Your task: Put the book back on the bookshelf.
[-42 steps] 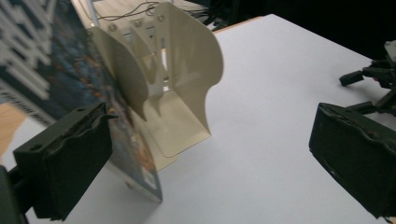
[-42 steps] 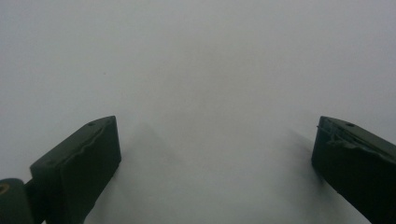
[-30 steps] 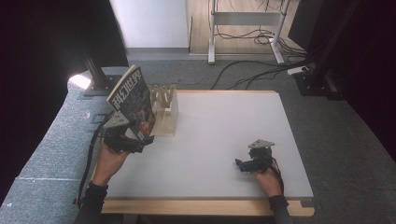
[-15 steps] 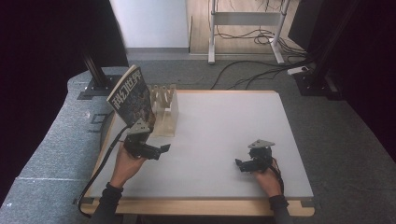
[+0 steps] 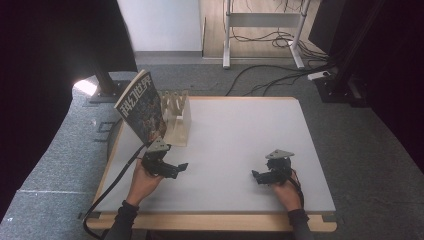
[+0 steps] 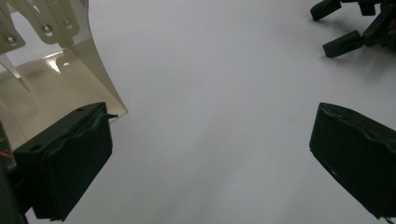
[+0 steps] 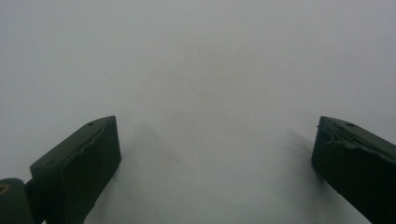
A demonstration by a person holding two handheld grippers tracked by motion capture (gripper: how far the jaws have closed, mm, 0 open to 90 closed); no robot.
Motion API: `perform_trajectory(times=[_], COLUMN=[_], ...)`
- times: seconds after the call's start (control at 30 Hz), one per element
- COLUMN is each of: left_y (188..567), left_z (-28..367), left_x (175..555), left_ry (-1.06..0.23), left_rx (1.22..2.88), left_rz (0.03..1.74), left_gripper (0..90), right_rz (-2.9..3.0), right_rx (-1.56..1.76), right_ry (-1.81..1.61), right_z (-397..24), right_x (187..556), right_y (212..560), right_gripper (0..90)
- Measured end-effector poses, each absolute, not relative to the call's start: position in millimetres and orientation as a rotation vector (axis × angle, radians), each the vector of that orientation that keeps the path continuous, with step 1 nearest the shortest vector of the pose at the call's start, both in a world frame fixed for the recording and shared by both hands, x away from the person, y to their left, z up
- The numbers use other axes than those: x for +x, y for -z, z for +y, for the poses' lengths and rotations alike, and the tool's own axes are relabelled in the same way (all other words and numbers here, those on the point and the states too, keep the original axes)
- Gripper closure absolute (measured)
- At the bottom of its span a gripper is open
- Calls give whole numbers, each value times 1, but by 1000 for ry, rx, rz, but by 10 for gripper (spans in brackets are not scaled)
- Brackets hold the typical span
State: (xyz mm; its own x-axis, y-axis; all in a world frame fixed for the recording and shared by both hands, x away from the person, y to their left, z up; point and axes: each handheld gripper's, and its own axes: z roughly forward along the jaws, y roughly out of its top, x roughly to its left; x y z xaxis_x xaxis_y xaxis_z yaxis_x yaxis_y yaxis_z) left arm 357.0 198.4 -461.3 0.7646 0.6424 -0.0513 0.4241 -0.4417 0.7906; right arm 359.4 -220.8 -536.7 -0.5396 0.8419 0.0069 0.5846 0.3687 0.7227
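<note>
Since the earlier frames the left gripper [image 5: 172, 168] has been drawn away from the book [image 5: 142, 106] and lowered toward the near left part of the table [image 5: 240, 135]; the right gripper [image 5: 263, 177] is unchanged in place at lower right of the high view. Left jaws are seen spread wide apart in the left gripper view, with nothing between them but bare white tabletop. Right jaws are likewise seen apart over bare tabletop in the right gripper view, holding nothing. The book is seen leaning tilted against the wooden slotted rack [image 5: 178, 116] at upper left of the table, cover facing the camera, its lower edge just above the left gripper in the high view. A glossy tan plate of the rack is seen beside the left jaw in the left gripper view, upper left; the right gripper is seen far off at upper right of that view. The left hand [image 5: 144, 181] is seen resting on the table.
</note>
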Motion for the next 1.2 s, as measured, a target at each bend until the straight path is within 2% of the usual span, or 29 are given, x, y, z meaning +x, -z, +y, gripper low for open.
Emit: perform_trajectory(times=[0.47, 0.77, 0.97, 1.2], left_y=[503, 525, 529, 529], left_z=[201, 195, 185, 185], left_x=[356, 355, 355, 355], left_ry=[-288, -301, -330, -323], left_rx=[2120, 2188, 2291, 2286], left_rz=[847, 860, 864, 876], left_gripper=[0, 0, 0, 0], right_rz=[2271, 2271, 2271, 2271], right_rx=[1246, 1246, 1245, 1245], right_ry=[-975, -975, -975, -976], right_z=[-221, -221, -221, -221], right_x=[359, 359, 359, 359], right_y=[537, 537, 537, 537], right_gripper=[6, 6, 6, 5])
